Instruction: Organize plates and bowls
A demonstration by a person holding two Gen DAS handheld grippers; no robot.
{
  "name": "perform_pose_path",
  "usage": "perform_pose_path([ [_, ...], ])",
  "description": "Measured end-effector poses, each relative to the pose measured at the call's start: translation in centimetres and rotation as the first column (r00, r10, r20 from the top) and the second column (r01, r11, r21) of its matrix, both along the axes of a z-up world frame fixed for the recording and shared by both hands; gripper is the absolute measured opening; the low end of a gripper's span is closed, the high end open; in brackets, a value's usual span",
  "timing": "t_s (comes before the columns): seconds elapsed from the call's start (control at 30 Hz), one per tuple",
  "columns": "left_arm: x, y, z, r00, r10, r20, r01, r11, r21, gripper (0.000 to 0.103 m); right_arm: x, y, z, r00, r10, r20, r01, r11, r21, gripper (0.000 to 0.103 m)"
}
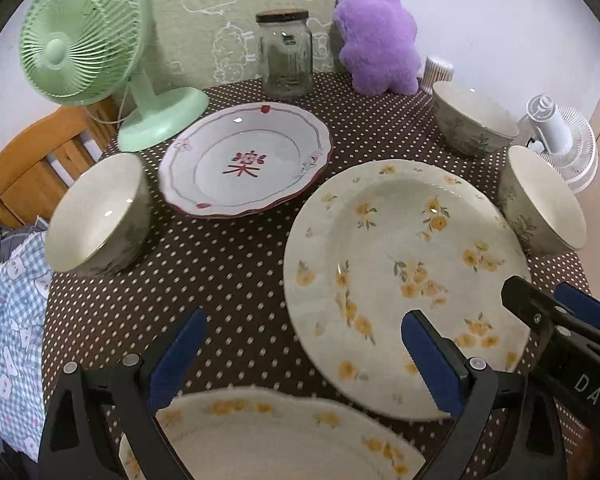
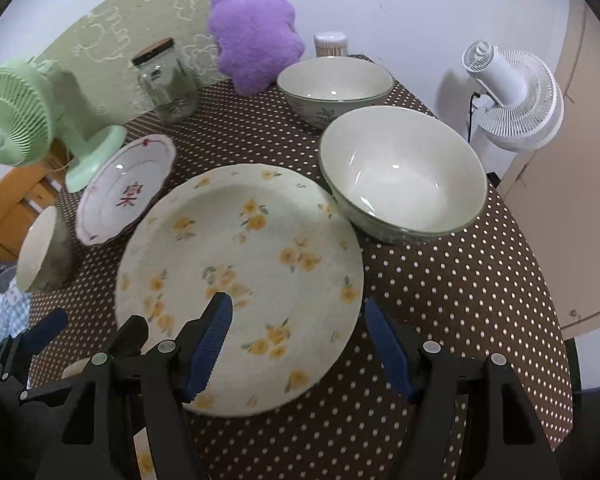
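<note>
A large plate with yellow flowers [image 1: 400, 264] [image 2: 240, 276] lies on the dotted table. A second yellow-flowered plate [image 1: 268, 436] sits at the near edge under my open left gripper [image 1: 304, 356]. A white plate with a red character [image 1: 246, 160] [image 2: 126, 188] lies further back. Three pale green bowls stand around: one at the left [image 1: 96, 216] [image 2: 44, 252], one at the right [image 1: 540, 200] [image 2: 400, 176], one at the back right [image 1: 472, 120] [image 2: 334, 84]. My right gripper [image 2: 296, 344] is open over the large plate's near rim, and also shows in the left wrist view [image 1: 560, 312].
At the back stand a green desk fan [image 1: 92, 48] [image 2: 24, 120], a glass jar [image 1: 286, 56] [image 2: 168, 80], a purple plush [image 1: 376, 36] [image 2: 256, 28] and a toothpick holder [image 2: 331, 45]. A white fan [image 2: 512, 92] stands off the table's right. A wooden chair [image 1: 28, 164] is at the left.
</note>
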State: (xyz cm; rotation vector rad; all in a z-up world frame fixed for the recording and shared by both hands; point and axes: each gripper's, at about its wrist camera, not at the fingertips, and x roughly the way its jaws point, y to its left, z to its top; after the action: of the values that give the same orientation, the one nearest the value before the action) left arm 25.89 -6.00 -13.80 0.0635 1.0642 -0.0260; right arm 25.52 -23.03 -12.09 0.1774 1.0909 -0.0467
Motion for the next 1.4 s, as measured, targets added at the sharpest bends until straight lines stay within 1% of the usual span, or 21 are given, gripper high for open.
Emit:
perform_pose_path([
  [0.23, 2.1, -1.0, -1.5, 1.0, -0.014, -0.016, 0.014, 1.0, 0.023, 0.096, 1.6, -0.9, -2.0, 0.997, -0.068, -0.021, 0.068, 0.998, 0.0, 0.072],
  [0.4, 3.1, -1.2, -2.6, 0.999, -0.013, -0.037, 0.014, 1.0, 0.026, 0.091, 2.5, -1.1, -3.2, 0.996, -0.084, -0.034, 0.084, 0.996, -0.01, 0.072],
  [0.53, 3.9, -1.4, -3.0, 0.999, -0.026, -0.039, 0.027, 0.999, 0.042, 0.089, 3.0, -1.1, -3.8, 0.995, -0.093, -0.032, 0.093, 0.996, -0.013, 0.072],
  [0.57, 4.1, -1.4, -3.2, 0.999, -0.029, -0.041, 0.031, 0.998, 0.046, 0.086, 3.1, -1.0, -3.9, 0.995, -0.096, -0.032, 0.096, 0.995, -0.013, 0.072],
  [0.67, 5.0, -1.1, -3.2, 0.999, -0.027, -0.041, 0.028, 0.999, 0.021, 0.084, 3.4, -0.8, -4.5, 0.995, -0.086, -0.051, 0.085, 0.996, -0.024, 0.072],
  [0.77, 5.8, -1.3, -3.2, 0.999, -0.029, -0.038, 0.03, 0.999, 0.016, 0.083, 3.6, -1.1, -5.0, 0.993, -0.101, -0.061, 0.101, 0.995, -0.007, 0.071],
  [0.87, 6.4, -1.7, -3.6, 0.998, -0.043, -0.05, 0.044, 0.999, 0.013, 0.08, 4.0, -1.3, -5.3, 0.993, -0.101, -0.061, 0.101, 0.995, -0.017, 0.07],
  [1.03, 6.8, -2.0, -3.7, 0.997, -0.059, -0.047, 0.059, 0.998, -0.002, 0.079, 4.5, -1.7, -5.6, 0.993, -0.104, -0.062, 0.104, 0.995, -0.01, 0.066],
  [1.1, 7.0, -2.1, -3.7, 0.996, -0.072, -0.052, 0.071, 0.997, -0.021, 0.075, 4.7, -1.8, -5.6, 0.993, -0.101, -0.056, 0.101, 0.995, -0.003, 0.063],
  [1.13, 7.1, -2.1, -3.7, 0.996, -0.073, -0.052, 0.072, 0.997, -0.023, 0.075, 4.8, -1.7, -5.6, 0.994, -0.095, -0.053, 0.096, 0.995, 0.007, 0.06],
  [1.3, 6.8, -2.1, -3.6, 0.994, -0.093, -0.053, 0.092, 0.996, -0.019, 0.073, 4.9, -1.9, -5.5, 0.993, -0.098, -0.065, 0.099, 0.995, 0.014, 0.06],
  [1.4, 6.6, -1.9, -3.3, 0.994, -0.084, -0.063, 0.082, 0.996, -0.034, 0.072, 5.0, -2.0, -5.3, 0.992, -0.101, -0.081, 0.102, 0.995, 0.013, 0.06],
])
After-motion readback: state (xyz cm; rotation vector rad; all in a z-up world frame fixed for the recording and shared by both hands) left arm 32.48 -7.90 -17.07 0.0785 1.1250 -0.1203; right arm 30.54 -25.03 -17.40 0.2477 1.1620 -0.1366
